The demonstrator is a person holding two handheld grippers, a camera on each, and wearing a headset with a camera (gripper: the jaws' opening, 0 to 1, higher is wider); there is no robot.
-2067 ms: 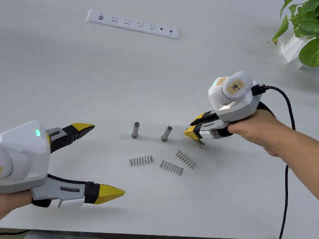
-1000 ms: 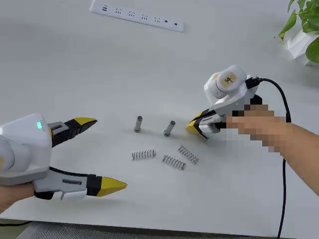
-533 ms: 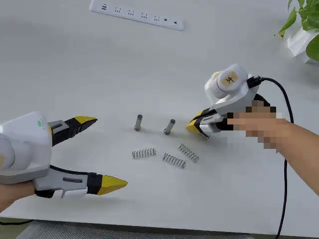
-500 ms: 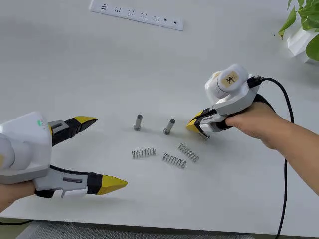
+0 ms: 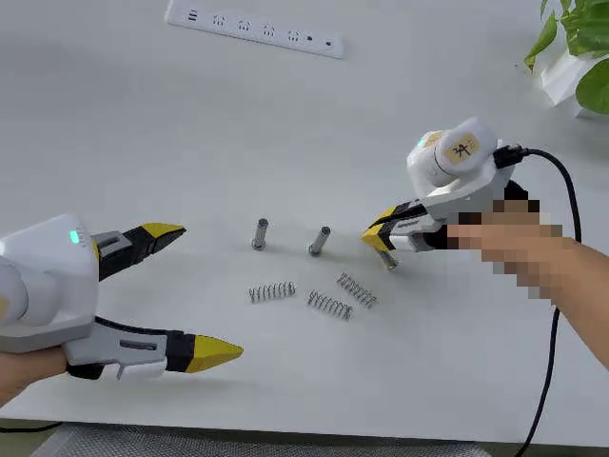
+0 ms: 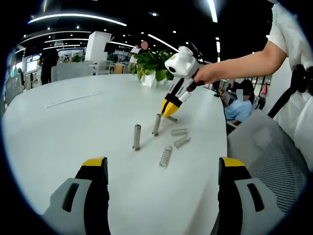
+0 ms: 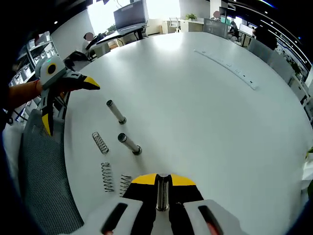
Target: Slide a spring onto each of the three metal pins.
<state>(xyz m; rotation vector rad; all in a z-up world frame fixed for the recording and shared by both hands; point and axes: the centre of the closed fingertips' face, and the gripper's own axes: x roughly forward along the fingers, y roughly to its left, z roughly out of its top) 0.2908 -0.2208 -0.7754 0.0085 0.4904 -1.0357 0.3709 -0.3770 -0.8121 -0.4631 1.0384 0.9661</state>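
Two metal pins (image 5: 259, 234) (image 5: 319, 241) stand upright on the white table. My right gripper (image 5: 373, 238) is shut on the third pin (image 5: 386, 257), whose lower end pokes out below the jaws close to the tabletop; the right gripper view shows this pin (image 7: 162, 190) clamped between the yellow tips. Three springs (image 5: 271, 291) (image 5: 328, 305) (image 5: 357, 289) lie flat just in front of the pins. My left gripper (image 5: 206, 291) hovers open at the near left, nothing between its fingers. In the left gripper view the pins (image 6: 137, 137) (image 6: 156, 124) and springs (image 6: 166, 155) lie ahead.
A white power strip (image 5: 253, 30) lies at the far edge of the table (image 5: 143, 124). A potted plant (image 5: 576, 57) stands at the far right. The right gripper's black cable (image 5: 557, 286) trails toward the near right.
The right gripper has edged slightly to the right with the pin in its jaws. The left gripper, the standing pins and the springs have stayed put.
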